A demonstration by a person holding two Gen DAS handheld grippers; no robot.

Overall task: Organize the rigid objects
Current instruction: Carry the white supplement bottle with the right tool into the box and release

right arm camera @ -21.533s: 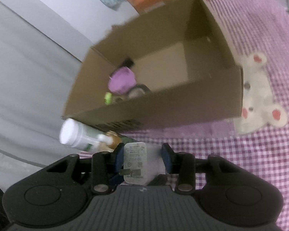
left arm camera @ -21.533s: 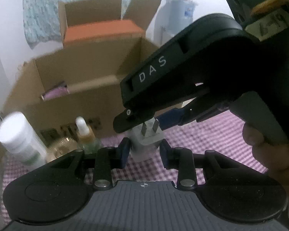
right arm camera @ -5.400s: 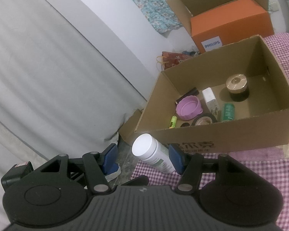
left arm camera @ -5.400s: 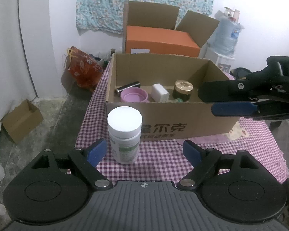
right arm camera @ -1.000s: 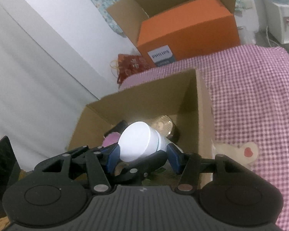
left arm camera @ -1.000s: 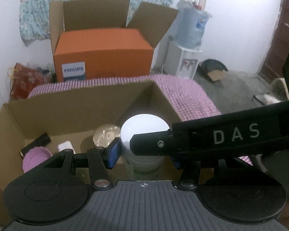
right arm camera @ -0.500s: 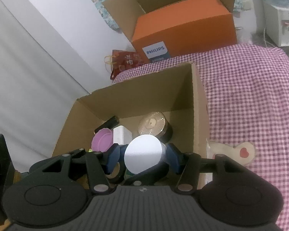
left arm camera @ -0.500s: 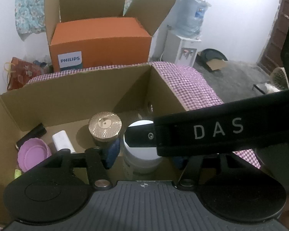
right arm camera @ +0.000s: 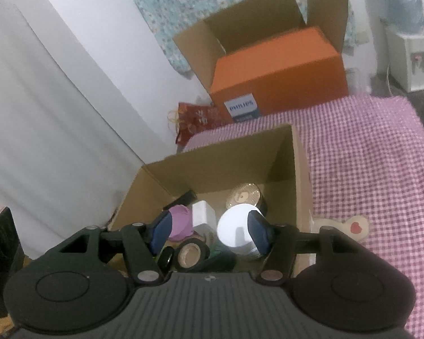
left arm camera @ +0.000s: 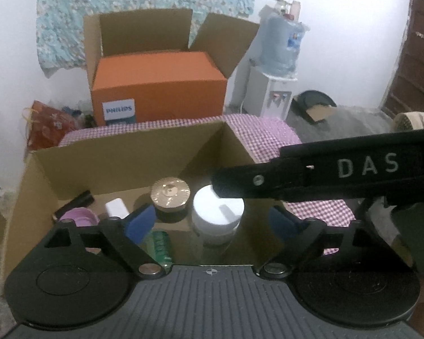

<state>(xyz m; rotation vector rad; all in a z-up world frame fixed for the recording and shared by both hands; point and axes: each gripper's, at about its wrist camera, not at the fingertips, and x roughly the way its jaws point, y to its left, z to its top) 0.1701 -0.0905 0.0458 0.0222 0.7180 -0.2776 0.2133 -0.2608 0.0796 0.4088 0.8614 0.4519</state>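
Both grippers hang over the box (left arm camera: 121, 152) with their jaws spread. My left gripper (left arm camera: 212, 221) holds nothing; its blue pads stand clear on either side of the white jar (left arm camera: 218, 214). My right gripper (right arm camera: 210, 230) is released too. Its right pad (right arm camera: 258, 233) overlaps the jar's edge in that view, and I can't tell whether it touches.

The jar stands upright on the box floor, near the right wall and just in front of the gold-lidded jar (left arm camera: 170, 192). Beside them lie a green bottle (left arm camera: 161, 244), a white block (left arm camera: 116, 208), a purple cup (left arm camera: 77, 217) and a dark tube (left arm camera: 80, 200). A tape roll (right arm camera: 191, 255) shows only in the right view.

I judge the jar placed, so the step in hand is getting out cleanly. I'd lift both grippers straight up with the jaws wide, so no pad catches the lid and tips the jar into the gold one. The right gripper crosses over the left one's view, so I'd raise it first, then the left, to avoid knocking them together. I'd clear the box rim before swinging sideways. Past the box, only a teddy-bear shape (right arm camera: 343, 226) shows on the checked cloth (right arm camera: 367, 155).
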